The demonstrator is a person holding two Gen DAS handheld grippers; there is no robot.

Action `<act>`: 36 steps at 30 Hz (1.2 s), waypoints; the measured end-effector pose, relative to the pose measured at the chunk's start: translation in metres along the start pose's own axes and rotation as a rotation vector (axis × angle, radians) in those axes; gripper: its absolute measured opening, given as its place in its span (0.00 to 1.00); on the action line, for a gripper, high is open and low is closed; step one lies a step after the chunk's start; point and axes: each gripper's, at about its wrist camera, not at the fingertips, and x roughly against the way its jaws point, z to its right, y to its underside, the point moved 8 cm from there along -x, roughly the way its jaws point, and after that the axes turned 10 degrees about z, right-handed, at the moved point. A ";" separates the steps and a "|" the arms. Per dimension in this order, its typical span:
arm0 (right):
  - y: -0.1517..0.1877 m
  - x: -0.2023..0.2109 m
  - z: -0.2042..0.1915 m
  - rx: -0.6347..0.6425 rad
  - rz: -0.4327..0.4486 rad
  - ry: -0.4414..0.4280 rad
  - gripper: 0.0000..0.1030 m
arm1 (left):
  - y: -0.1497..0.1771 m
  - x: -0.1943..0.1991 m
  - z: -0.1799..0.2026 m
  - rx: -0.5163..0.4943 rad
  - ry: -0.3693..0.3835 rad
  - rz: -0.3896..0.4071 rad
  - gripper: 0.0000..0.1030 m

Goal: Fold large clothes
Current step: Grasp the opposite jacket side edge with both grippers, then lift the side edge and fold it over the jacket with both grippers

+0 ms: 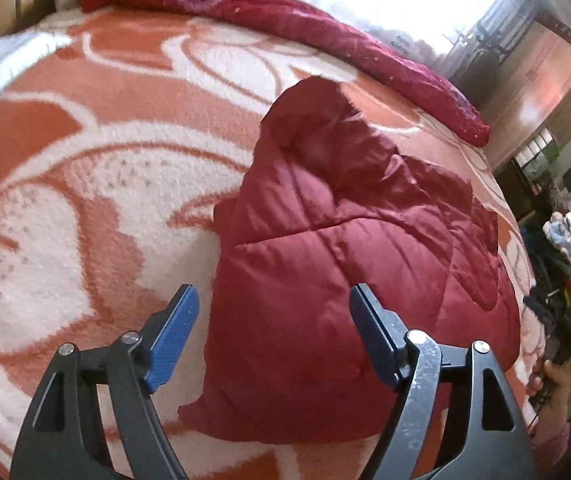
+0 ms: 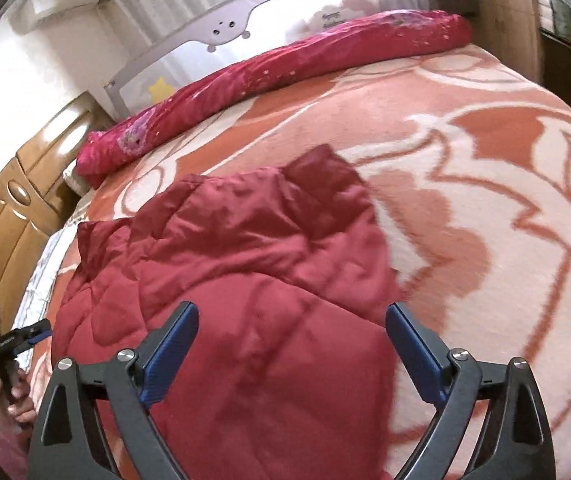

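left gripper (image 1: pixel 273 320) jaws wide, empty | right gripper (image 2: pixel 291 342) wide, empty | red padded jacket (image 1: pixel 349 240) folded on bed blanket (image 1: pixel 85 160), long axis 12–6, at 12 of both claws, right slightly nearer

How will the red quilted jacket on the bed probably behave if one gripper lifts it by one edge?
The red quilted jacket would probably sag and unfold, since it lies soft and creased. Its shiny fabric looks smooth, so it may slip from the pads. The puffy quilting suggests it is light for its bulk.
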 end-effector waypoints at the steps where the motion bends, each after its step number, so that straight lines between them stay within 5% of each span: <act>1: 0.003 0.002 0.016 -0.026 -0.013 0.001 0.94 | 0.001 -0.004 -0.004 0.023 0.015 -0.007 0.76; 6: 0.018 -0.014 0.047 -0.148 -0.079 -0.030 0.94 | 0.006 -0.020 -0.013 0.115 0.091 -0.048 0.76; 13: 0.041 -0.055 0.056 -0.280 -0.193 -0.133 0.97 | 0.004 -0.047 -0.003 0.111 0.146 -0.123 0.82; 17: 0.042 -0.069 0.056 -0.343 -0.228 -0.197 0.98 | 0.008 -0.068 0.000 0.151 0.201 -0.196 0.99; 22: 0.045 -0.081 0.049 -0.356 -0.288 -0.244 0.96 | 0.020 -0.084 0.006 0.222 0.277 -0.260 1.00; 30: 0.051 -0.074 0.022 -0.326 -0.321 -0.278 0.52 | 0.016 -0.061 0.033 0.115 0.279 -0.194 0.55; 36: 0.043 -0.048 0.000 -0.279 -0.293 -0.283 0.39 | 0.005 -0.024 0.042 0.069 0.284 -0.137 0.44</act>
